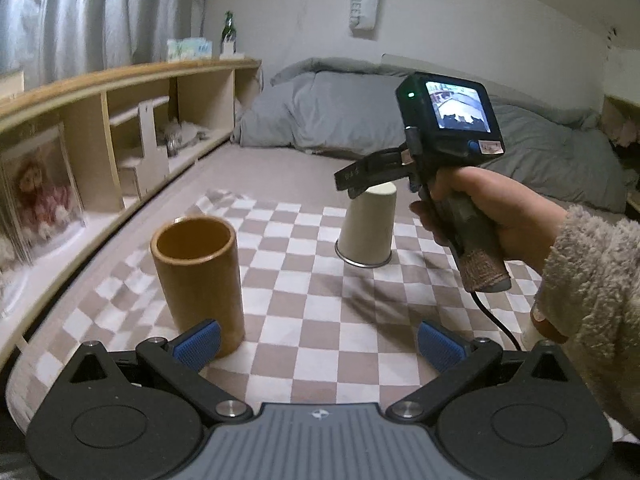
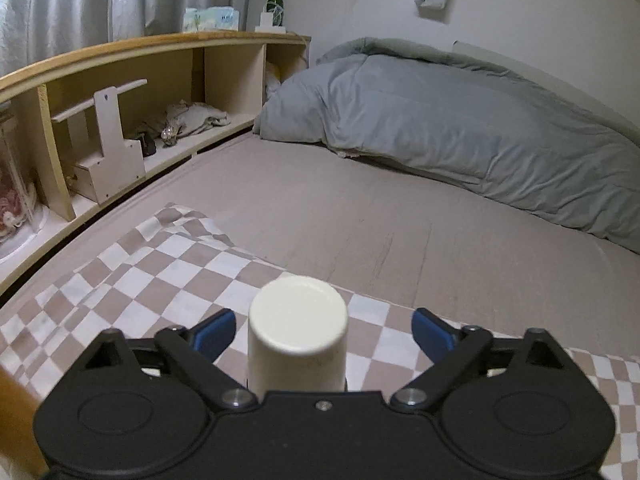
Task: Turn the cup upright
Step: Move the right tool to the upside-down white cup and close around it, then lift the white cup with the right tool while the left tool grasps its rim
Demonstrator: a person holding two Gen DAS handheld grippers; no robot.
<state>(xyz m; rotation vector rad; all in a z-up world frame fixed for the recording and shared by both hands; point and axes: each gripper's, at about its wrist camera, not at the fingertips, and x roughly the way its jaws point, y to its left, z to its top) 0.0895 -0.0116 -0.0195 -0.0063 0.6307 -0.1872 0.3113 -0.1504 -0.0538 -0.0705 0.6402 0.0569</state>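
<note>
The white paper cup [image 1: 367, 229] is seen upside down on the checkered cloth [image 1: 312, 320], with its mouth down and its flat bottom on top. It is not flipped yet, so the main part of the task is judged to be left: the cup must be gripped, lifted, turned over and set down on its bottom.

The right gripper [image 2: 322, 330] is held over the cup, with one blue finger [image 2: 214, 332] on each side of it. The jaws are spread wide and the cup is not touched by them. Nothing is held. The grip seems ready to be made.

The left gripper [image 1: 318, 340] is kept low over the cloth, well apart from the white cup. Its jaws are wide open too, and nothing is held in them. Just beside its left finger a brown bamboo cup [image 1: 198, 276] is seen, standing upright with its mouth up.

Behind the cloth, a grey blanket [image 2: 440, 120] is piled on the bed, and a wooden shelf [image 2: 160, 80] is seen at the left.
</note>
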